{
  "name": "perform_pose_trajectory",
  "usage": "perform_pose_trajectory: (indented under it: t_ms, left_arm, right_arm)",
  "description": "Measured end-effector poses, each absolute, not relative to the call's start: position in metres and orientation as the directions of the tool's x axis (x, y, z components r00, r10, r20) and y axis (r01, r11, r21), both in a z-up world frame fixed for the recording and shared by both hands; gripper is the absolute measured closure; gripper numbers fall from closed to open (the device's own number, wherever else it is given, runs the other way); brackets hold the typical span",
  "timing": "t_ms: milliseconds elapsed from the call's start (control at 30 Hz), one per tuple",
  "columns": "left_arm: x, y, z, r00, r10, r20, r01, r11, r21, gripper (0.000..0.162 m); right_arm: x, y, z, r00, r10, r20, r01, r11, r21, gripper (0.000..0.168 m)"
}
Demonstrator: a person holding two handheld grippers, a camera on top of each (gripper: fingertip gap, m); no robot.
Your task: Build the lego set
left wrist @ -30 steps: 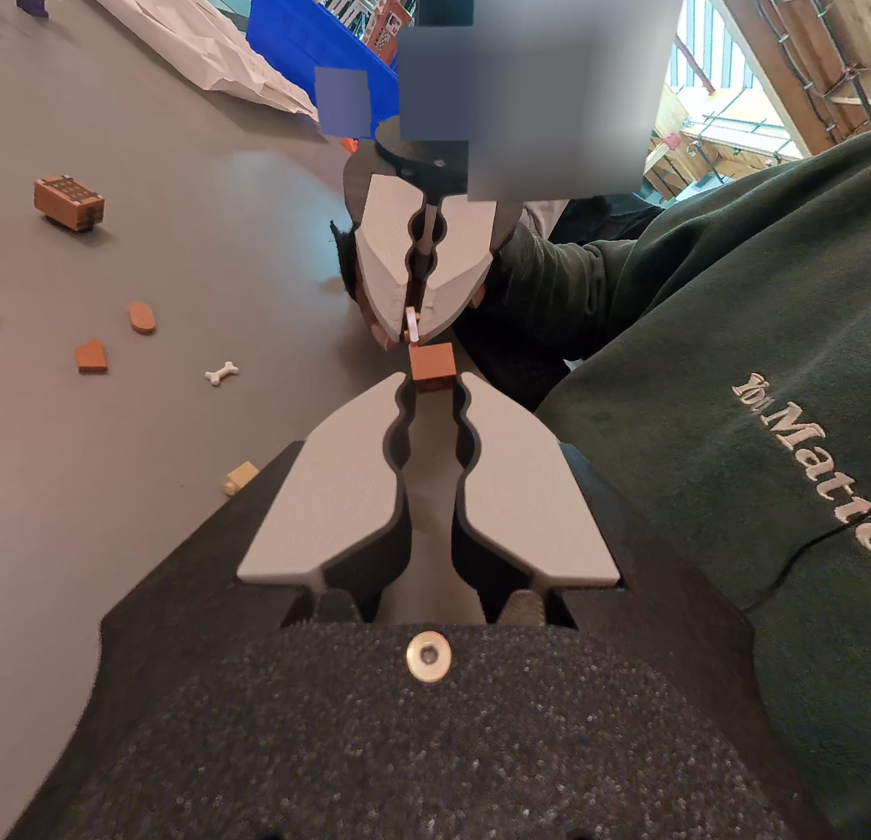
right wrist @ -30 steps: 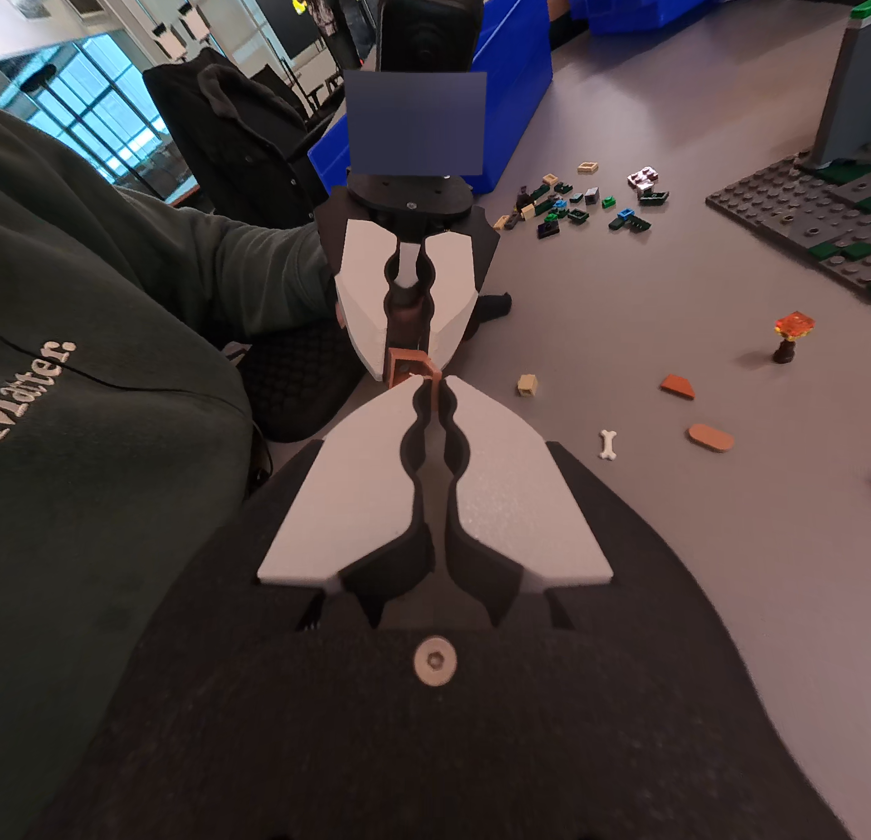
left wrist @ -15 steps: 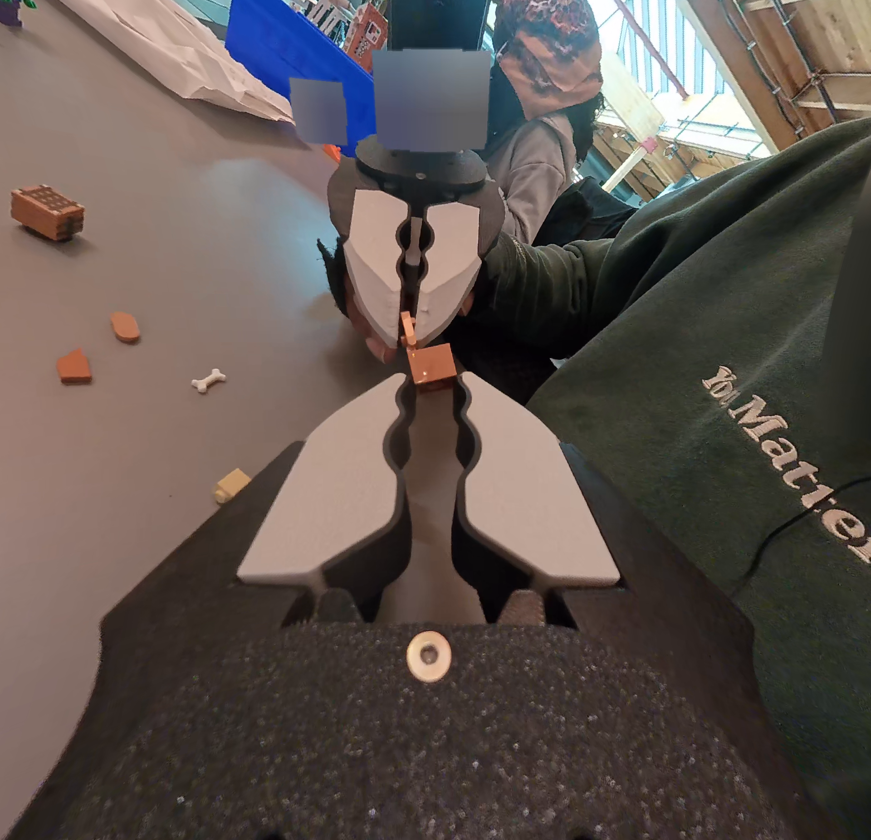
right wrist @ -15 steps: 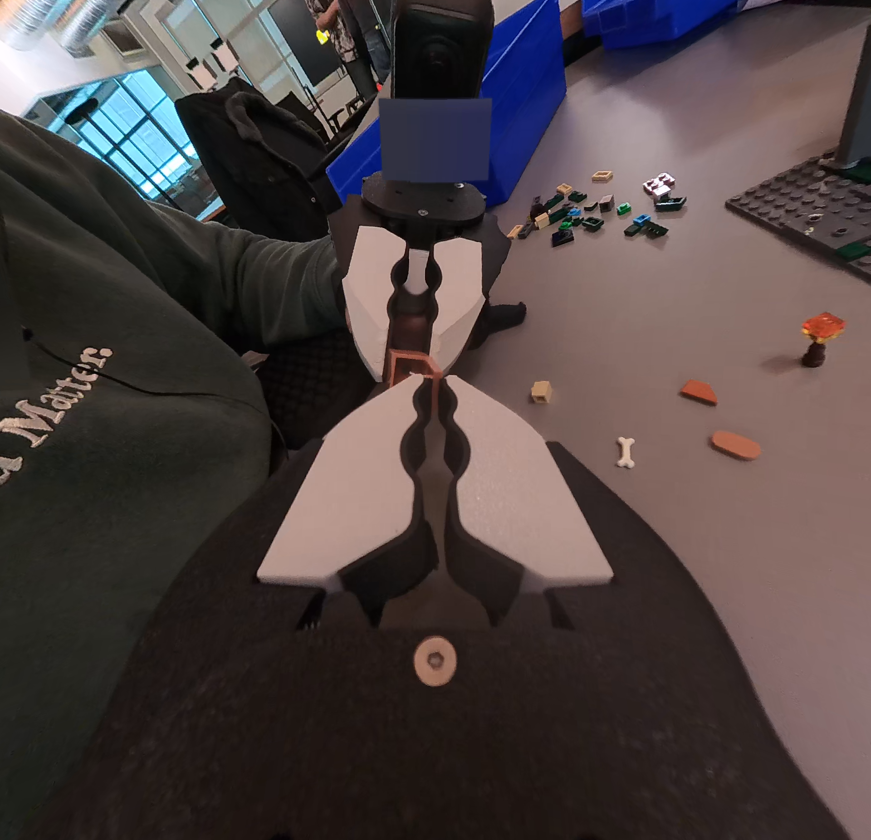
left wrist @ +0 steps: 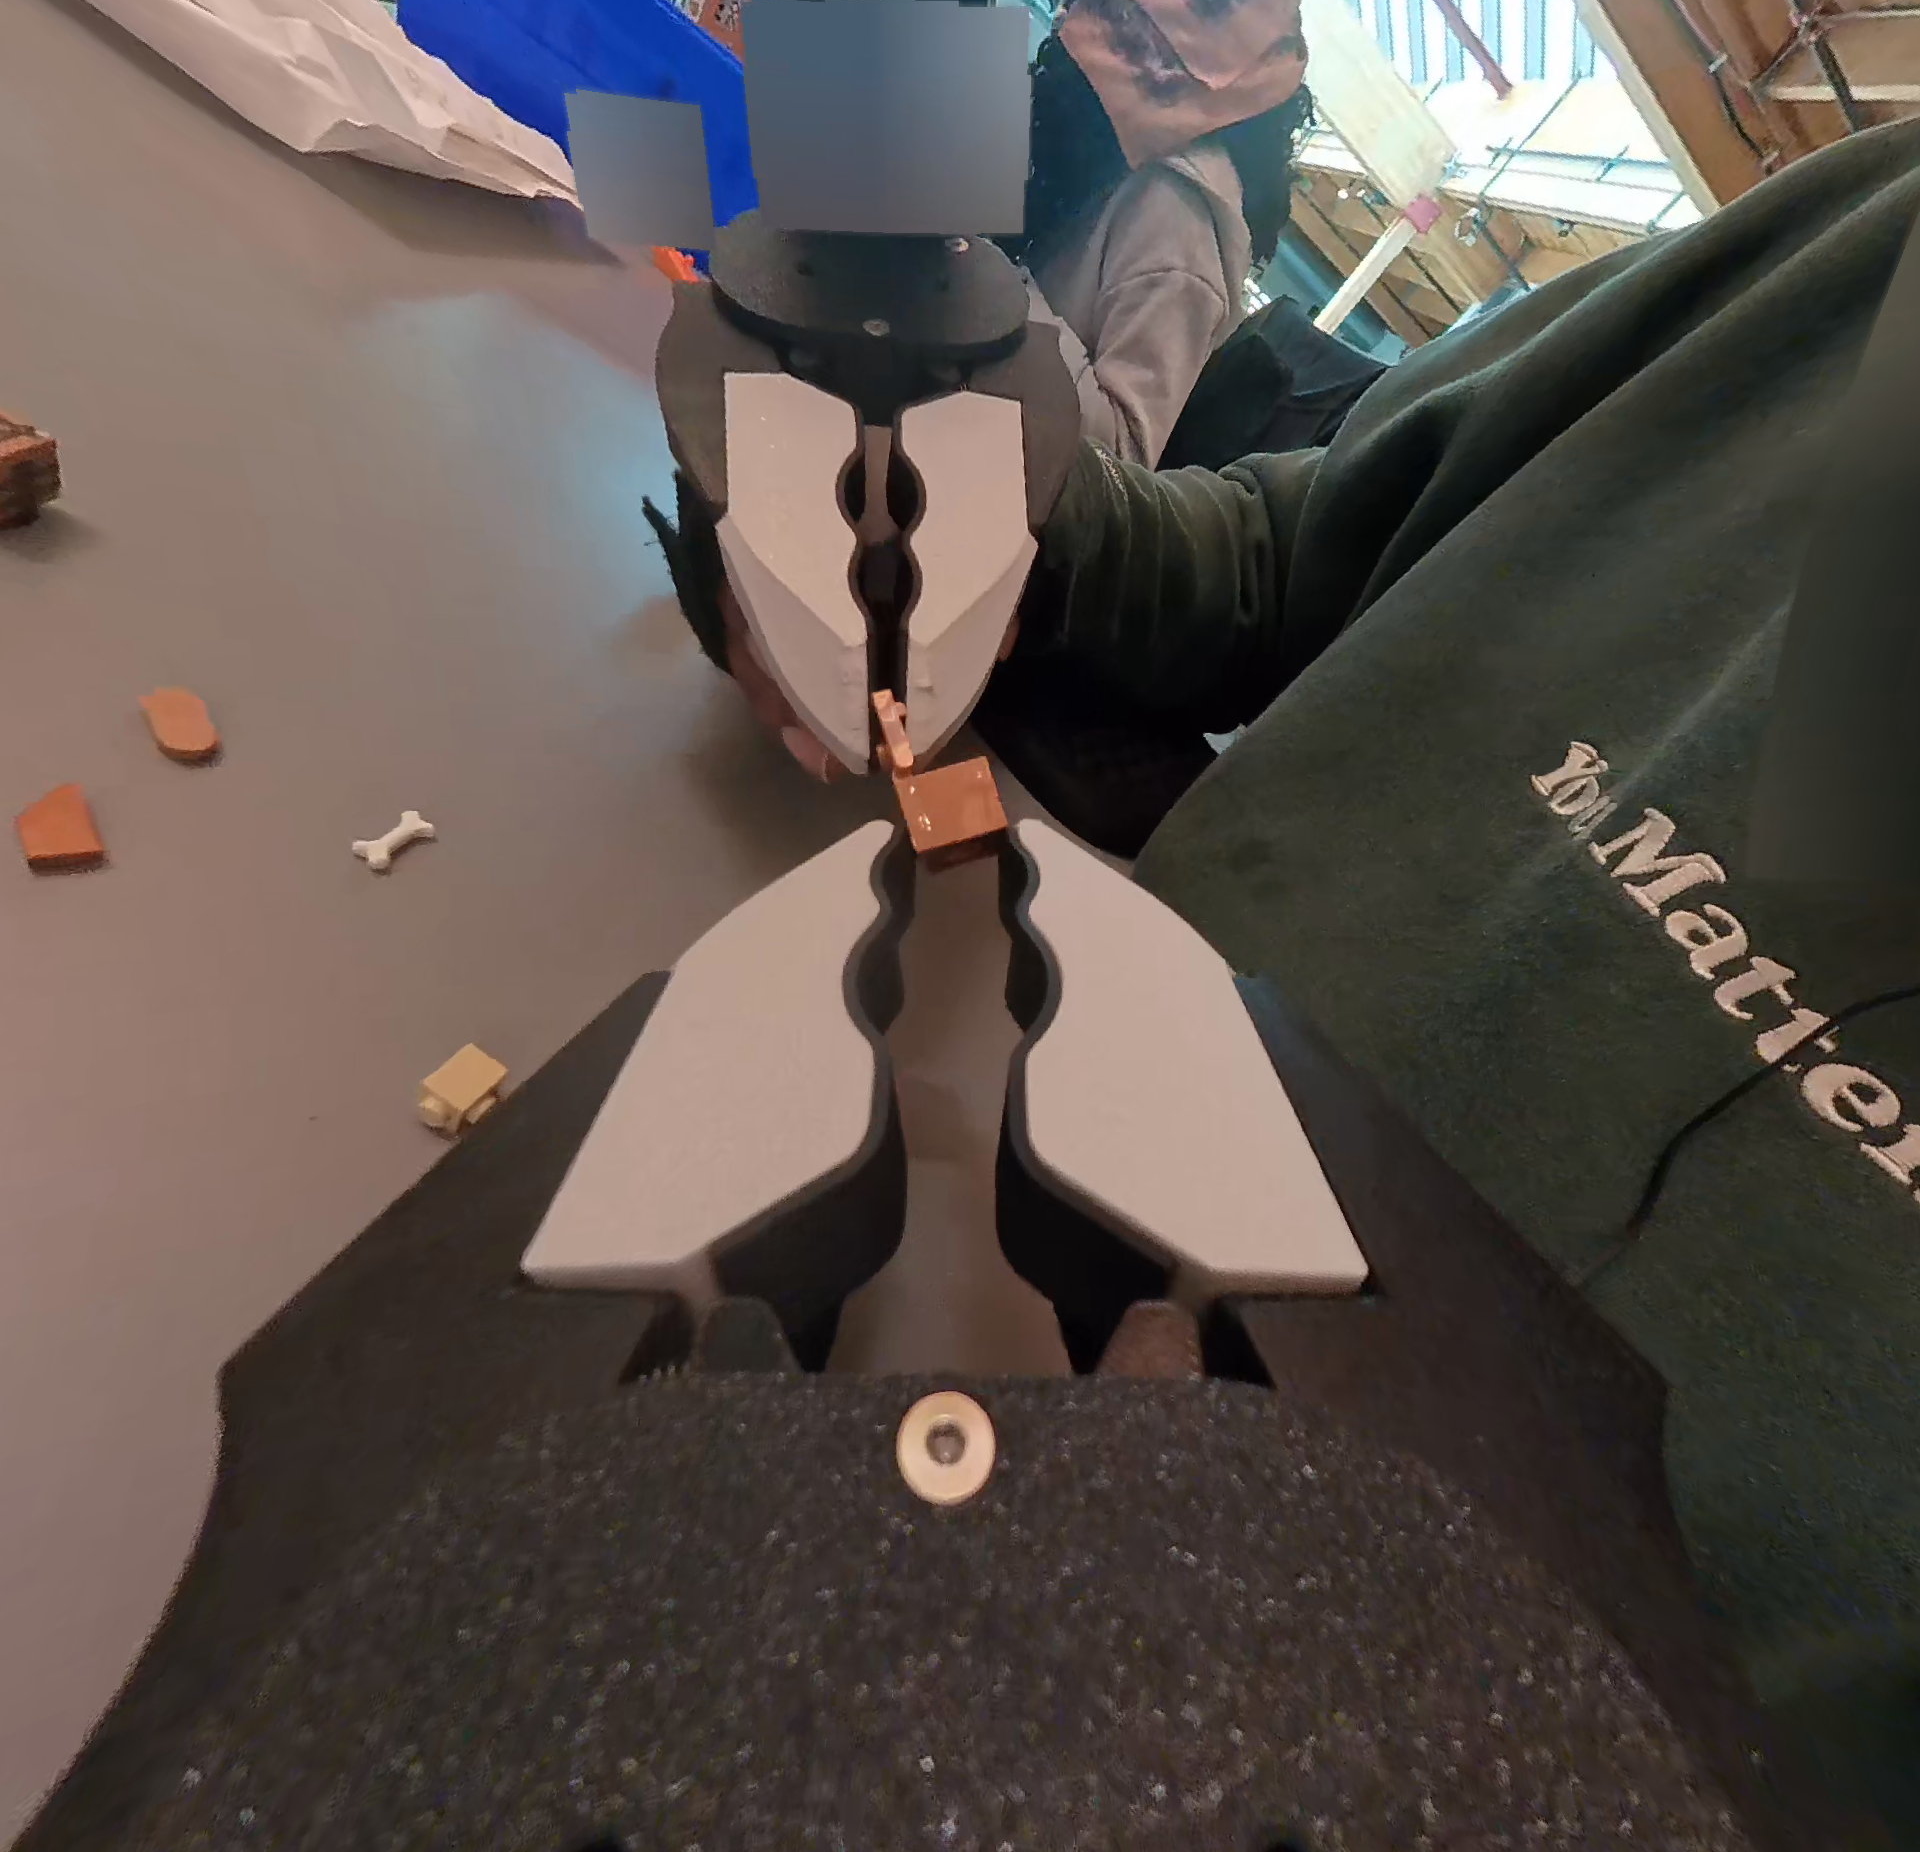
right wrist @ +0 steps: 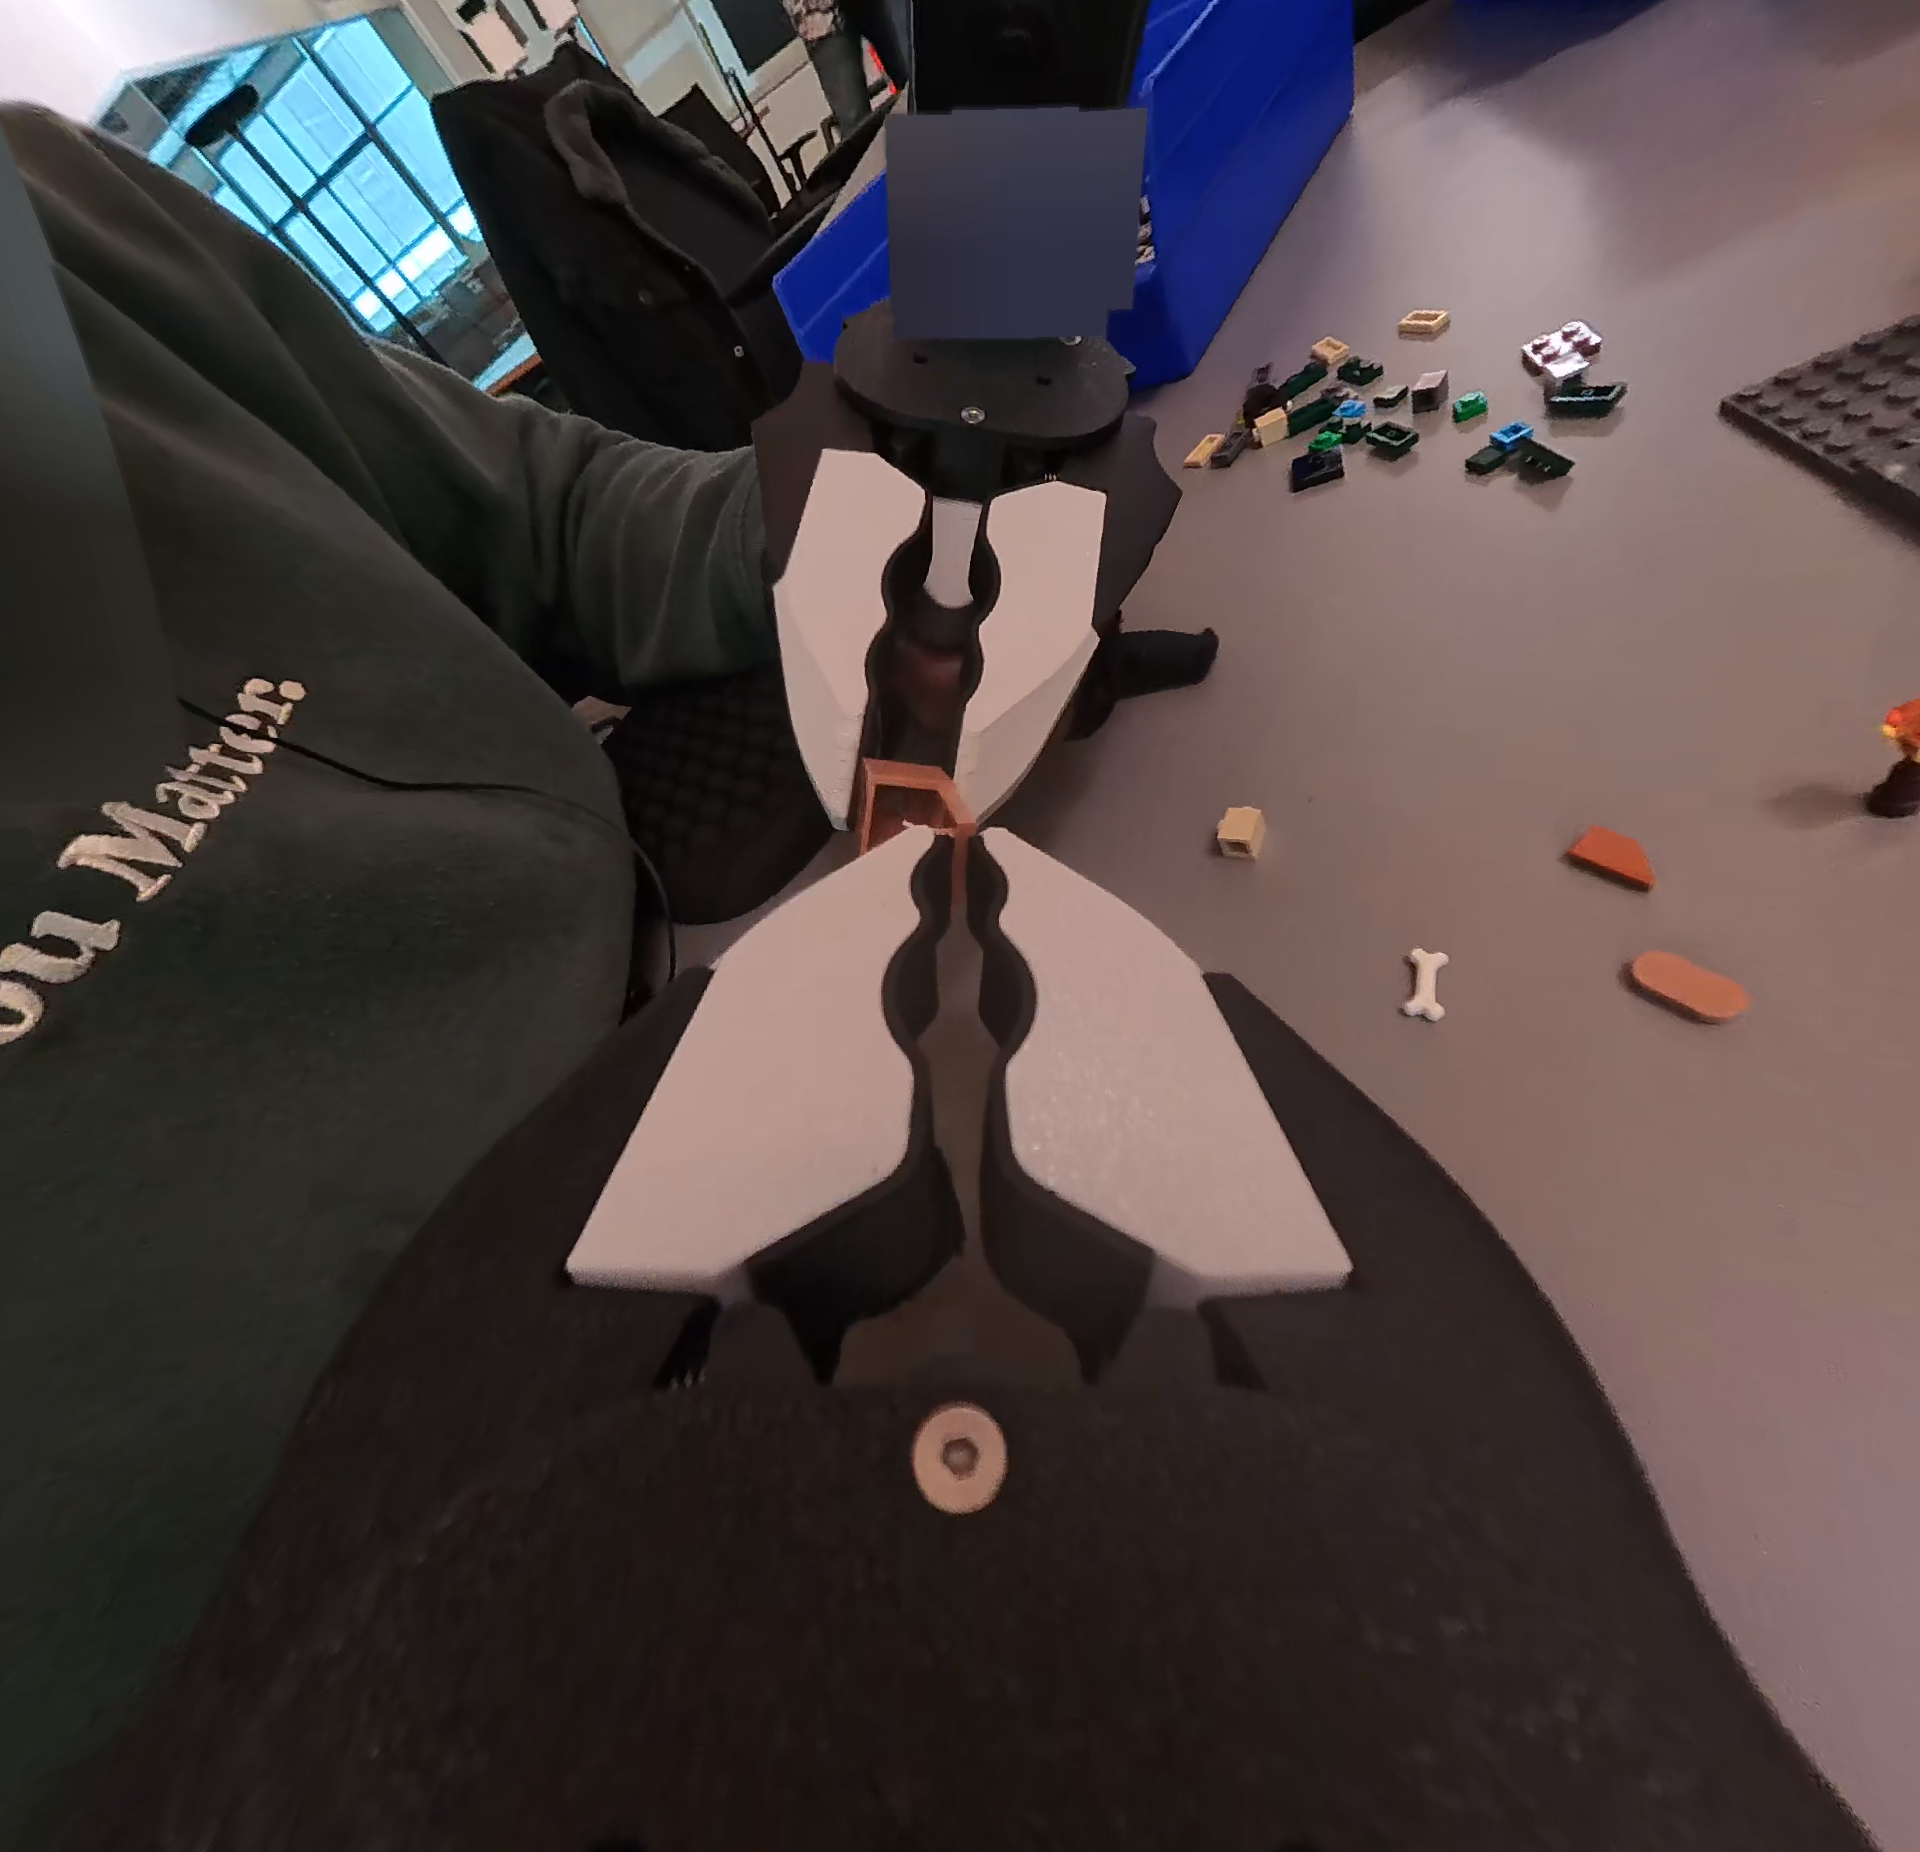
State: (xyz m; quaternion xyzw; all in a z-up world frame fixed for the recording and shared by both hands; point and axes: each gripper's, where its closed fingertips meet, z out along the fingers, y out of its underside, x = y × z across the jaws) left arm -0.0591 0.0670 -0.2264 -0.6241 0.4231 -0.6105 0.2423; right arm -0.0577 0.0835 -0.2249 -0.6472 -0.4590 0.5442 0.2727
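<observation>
While both grippers meet tip to tip, left gripper (left wrist: 954,852) pinches brown block (left wrist: 948,811); right gripper (right wrist: 954,838) clamps thin tan piece (left wrist: 891,732) against it. Only right view shows loose-brick pile (right wrist: 1392,420) on table (right wrist: 1455,659).

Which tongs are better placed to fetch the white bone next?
Neither is free. The left tongs grip the brown block, the right tongs a thin tan piece. The bone lies nearer the right.

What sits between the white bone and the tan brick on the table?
Nothing: in the right wrist view, bare grey table separates the white bone from the tan brick. The left wrist view agrees.
</observation>
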Motion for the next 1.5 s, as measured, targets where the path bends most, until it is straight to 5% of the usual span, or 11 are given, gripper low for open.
perform_pose_trajectory:
  t_ms: [433, 1167, 1500]
  left_arm:
    - [-0.056, 0.071, -0.224, -0.055, -0.879, 0.473, -0.208, -0.454, -0.867, 0.146]
    - [-0.054, 0.036, -0.237, -0.204, -0.899, 0.387, -0.362, -0.298, -0.883, 0.147]
    - [-0.056, 0.051, -0.221, -0.169, -0.924, 0.343, -0.252, -0.296, -0.921, 0.146]
  right_arm:
    - [-0.054, 0.087, -0.221, 0.016, 0.931, -0.366, 0.313, -0.352, -0.882, 0.166]
    - [-0.055, 0.054, -0.235, -0.136, 0.874, -0.467, 0.374, -0.391, -0.841, 0.166]
    - [-0.051, 0.072, -0.215, -0.075, 0.917, -0.392, 0.297, -0.355, -0.886, 0.157]
